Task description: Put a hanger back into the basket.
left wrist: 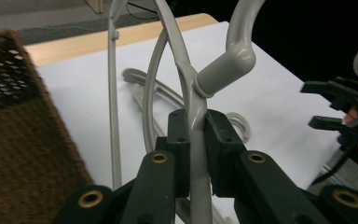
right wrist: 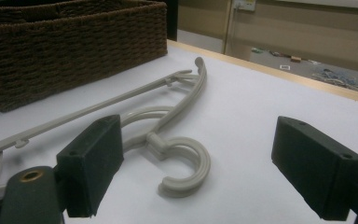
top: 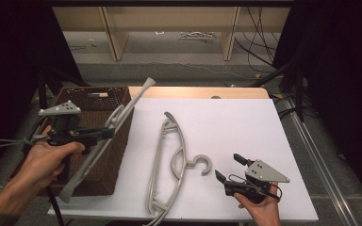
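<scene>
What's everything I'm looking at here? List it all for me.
Held hanger: one, grey, clamped in the left gripper, over the basket's right edge.
Lying hanger: one, grey, flat on the white table, hook toward the right gripper.
Basket: one, brown wicker, left end of the table.
Table: one, white top with a wooden far edge.
Shelving: pale wood, on the floor beyond the table.
Left gripper: one, black, shut on the held hanger.
Right gripper: one, black, jaws apart, near the lying hanger's hook.

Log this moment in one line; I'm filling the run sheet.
left hand-held gripper: shut on grey plastic hanger over brown wicker basket | right hand-held gripper: open near second grey hanger
</scene>
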A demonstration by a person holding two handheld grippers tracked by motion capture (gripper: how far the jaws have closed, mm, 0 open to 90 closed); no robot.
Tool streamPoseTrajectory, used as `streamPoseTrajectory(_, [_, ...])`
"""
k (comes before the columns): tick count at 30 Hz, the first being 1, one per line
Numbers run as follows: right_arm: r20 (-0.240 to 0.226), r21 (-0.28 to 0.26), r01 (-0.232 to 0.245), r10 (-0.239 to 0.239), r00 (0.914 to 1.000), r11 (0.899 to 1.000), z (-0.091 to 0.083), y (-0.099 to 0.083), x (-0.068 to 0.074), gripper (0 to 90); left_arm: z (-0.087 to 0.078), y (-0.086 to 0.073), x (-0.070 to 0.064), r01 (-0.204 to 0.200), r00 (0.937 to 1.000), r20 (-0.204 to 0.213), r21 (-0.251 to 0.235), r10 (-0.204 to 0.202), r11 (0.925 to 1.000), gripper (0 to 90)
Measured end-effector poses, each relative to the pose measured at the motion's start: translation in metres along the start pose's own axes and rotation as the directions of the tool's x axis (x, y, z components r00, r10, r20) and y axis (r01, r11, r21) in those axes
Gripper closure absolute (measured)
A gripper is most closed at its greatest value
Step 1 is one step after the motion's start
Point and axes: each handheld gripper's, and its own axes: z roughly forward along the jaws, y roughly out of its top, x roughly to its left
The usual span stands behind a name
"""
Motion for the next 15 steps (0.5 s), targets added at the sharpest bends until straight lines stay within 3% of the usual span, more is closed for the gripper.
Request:
streamPoseTrajectory(2, [0.0, -0.001, 0.001, -0.001, 1.0, 1.0, 0.0, 0.0, 0.0, 17.5, -0.003, 0.002, 0.007, 0.008, 0.9999, -0.008, -0.001, -0.008, 1.0, 80.9])
streamPoseTrajectory(5, [0.002, 0.003, 0.0, 0.0, 1.0, 1.0, 0.0, 0.0, 0.0, 17.6, -0.011, 0.005, 0.023, -0.027, 0.999, -0.037, -0.01, 0.026, 0.9996, 80.8])
streamPoseTrajectory(7, [0.003, 0.001, 0.0, 0.0, 1.0, 1.0, 0.0, 0.0, 0.0, 17.6, -0.012, 0.004, 0.026, -0.022, 0.9988, -0.043, -0.021, 0.021, 0.9995, 80.8])
streamPoseTrajectory(8, [0.002, 0.0, 0.003, -0.003, 1.0, 1.0, 0.0, 0.0, 0.0, 17.6, -0.015, 0.003, 0.032, 0.024, 0.9995, -0.019, -0.025, -0.025, 0.9994, 80.8])
streamPoseTrajectory(9, [0.001, 0.001, 0.003, -0.003, 1.0, 1.0, 0.0, 0.0, 0.0, 17.6, -0.017, 0.002, 0.037, 0.011, 0.9994, -0.033, -0.03, -0.012, 0.9995, 80.9])
streamPoseTrajectory(10, [0.008, -0.024, 0.014, -0.014, 0.9999, 1.0, 0.002, -0.001, -0.001, 17.6, -0.019, 0.003, 0.046, -0.051, 0.9956, -0.08, -0.033, 0.048, 0.9982, 80.9])
streamPoseTrajectory(12, [0.011, -0.028, 0.011, -0.01, 0.9999, 1.0, 0.002, -0.001, -0.001, 17.6, -0.021, 0.002, 0.051, -0.058, 0.9934, -0.101, -0.03, 0.055, 0.9978, 80.9])
streamPoseTrajectory(13, [0.011, -0.027, 0.012, -0.011, 0.9999, 1.0, 0.003, -0.001, -0.001, 17.6, -0.024, 0.001, 0.064, -0.094, 0.9847, -0.151, -0.045, 0.086, 0.9945, 80.9])
streamPoseTrajectory(15, [0.002, -0.016, -0.005, 0.005, 1.0, 1.0, 0.002, -0.001, 0.0, 17.6, -0.025, 0.0, 0.068, -0.1, 0.9834, -0.157, -0.049, 0.091, 0.9938, 80.9])
